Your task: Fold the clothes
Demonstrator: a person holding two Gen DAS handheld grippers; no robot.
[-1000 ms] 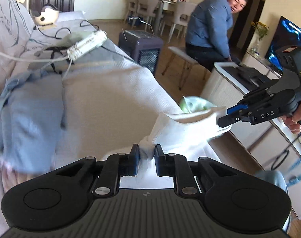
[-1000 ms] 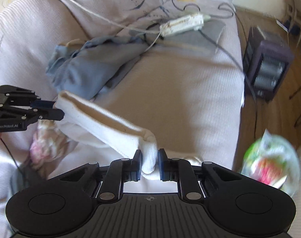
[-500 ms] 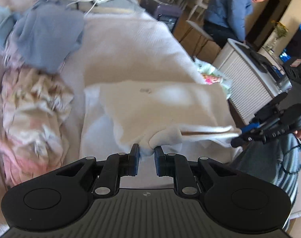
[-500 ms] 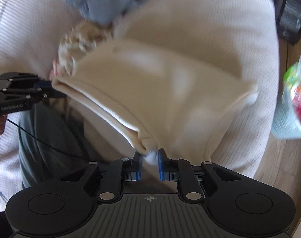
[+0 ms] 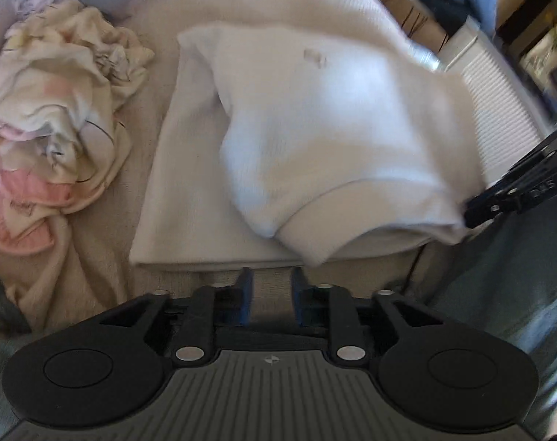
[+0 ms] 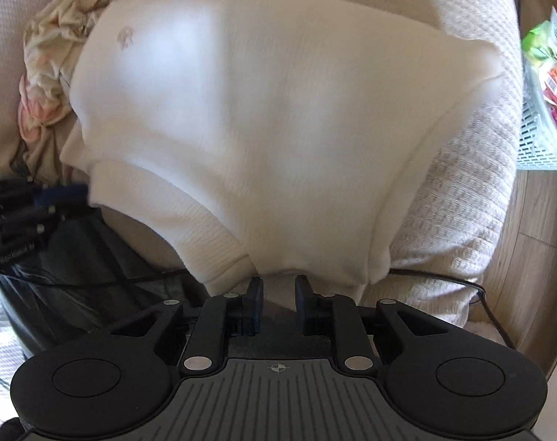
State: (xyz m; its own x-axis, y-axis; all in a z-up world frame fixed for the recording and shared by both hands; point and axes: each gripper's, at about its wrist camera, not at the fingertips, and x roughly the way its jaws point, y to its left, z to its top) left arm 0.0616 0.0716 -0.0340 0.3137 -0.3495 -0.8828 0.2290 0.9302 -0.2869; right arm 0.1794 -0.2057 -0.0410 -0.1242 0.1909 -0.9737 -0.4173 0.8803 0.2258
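Now both my fingers apart, empty: left gripper (image 5: 269,296), right gripper (image 6: 278,303). White sweater (image 6: 278,128) folded on sofa (image 6: 462,220); white basket (image 6: 539,136) right of sofa holds snack packets (image 6: 550,62).

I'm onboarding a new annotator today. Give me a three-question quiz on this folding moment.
1. True or false: the left gripper grips the white sweater.
2. What lies crumpled left of the sweater in the left wrist view? A) jeans B) floral cloth C) towel
3. Is the right gripper open or shut?

Key: 1 false, its jaws stand apart with nothing between them; 2 B; 3 open.
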